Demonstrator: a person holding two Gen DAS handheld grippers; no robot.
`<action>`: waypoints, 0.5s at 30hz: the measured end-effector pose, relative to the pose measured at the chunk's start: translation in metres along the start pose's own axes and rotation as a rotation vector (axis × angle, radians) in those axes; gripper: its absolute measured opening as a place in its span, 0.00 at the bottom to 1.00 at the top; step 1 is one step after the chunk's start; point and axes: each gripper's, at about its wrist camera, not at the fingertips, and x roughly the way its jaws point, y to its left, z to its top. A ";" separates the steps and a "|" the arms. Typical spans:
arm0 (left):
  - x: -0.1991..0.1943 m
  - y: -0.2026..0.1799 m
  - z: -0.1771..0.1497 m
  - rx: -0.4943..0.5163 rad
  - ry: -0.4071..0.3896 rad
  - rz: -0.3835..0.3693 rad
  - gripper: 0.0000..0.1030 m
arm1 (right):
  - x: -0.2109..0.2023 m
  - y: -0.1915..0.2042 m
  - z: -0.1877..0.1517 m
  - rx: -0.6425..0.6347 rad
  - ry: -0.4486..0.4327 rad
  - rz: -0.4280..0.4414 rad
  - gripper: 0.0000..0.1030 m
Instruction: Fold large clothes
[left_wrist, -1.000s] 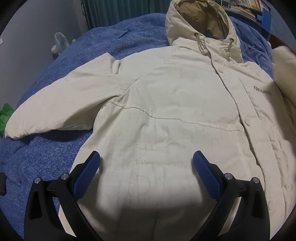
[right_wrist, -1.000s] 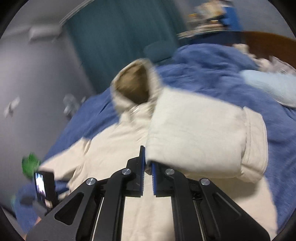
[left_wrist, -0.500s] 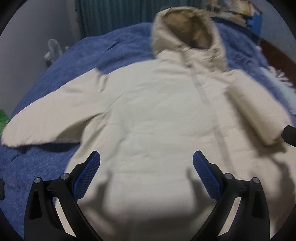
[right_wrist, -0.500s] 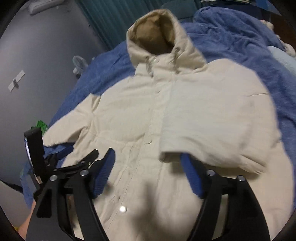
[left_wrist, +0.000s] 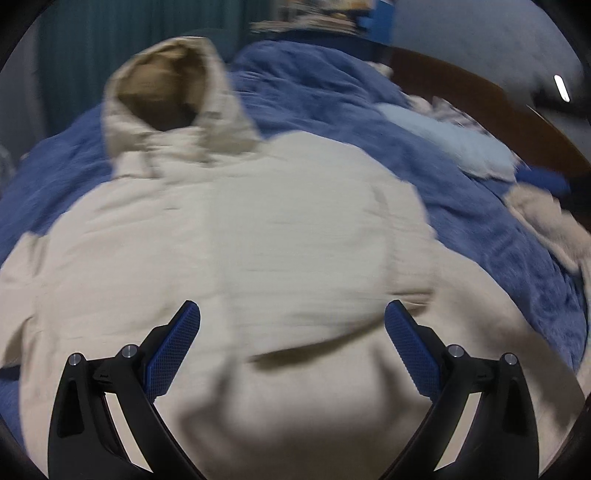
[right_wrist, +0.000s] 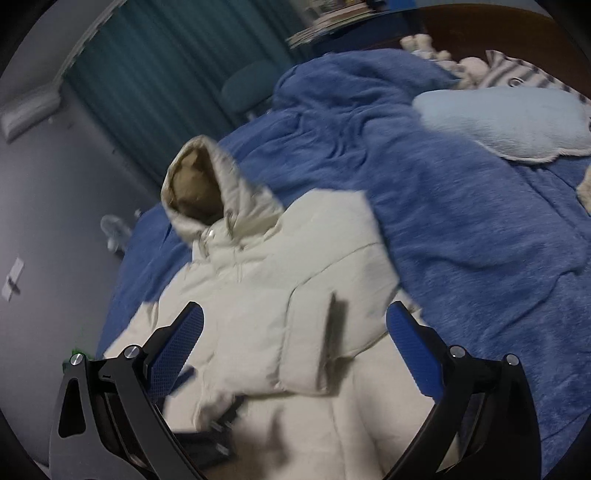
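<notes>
A cream hooded jacket (left_wrist: 295, 229) lies front up on the bed, its hood (left_wrist: 162, 96) at the far end. One sleeve (right_wrist: 325, 332) is folded across the chest, cuff toward me. My left gripper (left_wrist: 291, 332) hovers open over the lower body of the jacket, with nothing between its pads. My right gripper (right_wrist: 295, 332) is above the folded sleeve; its jaws are opening wide and do not press on the cloth. In the right wrist view a dark blurred shape low on the left looks like the other gripper. Both views are motion-blurred.
A blue fleece blanket (right_wrist: 461, 240) covers the bed. A light blue pillow (right_wrist: 509, 122) and a striped soft thing lie near the wooden headboard (left_wrist: 480, 99). Another cream cloth (left_wrist: 546, 221) sits at the right edge. Teal curtains (right_wrist: 166, 85) and a chair (right_wrist: 247, 92) stand behind.
My right gripper went from shut on the sleeve to wide open, leaving the sleeve folded over the chest. Both grippers swung sideways, so the jacket's right side now fills the left wrist view.
</notes>
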 end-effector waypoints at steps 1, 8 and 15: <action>0.007 -0.012 0.000 0.037 0.009 -0.005 0.92 | -0.002 -0.004 0.004 0.020 -0.010 0.012 0.93; 0.052 -0.076 0.002 0.334 0.063 0.139 0.91 | -0.006 -0.012 0.017 0.070 -0.036 0.066 0.93; 0.038 -0.077 -0.007 0.401 0.070 0.102 0.33 | -0.005 -0.016 0.016 0.096 -0.034 0.079 0.93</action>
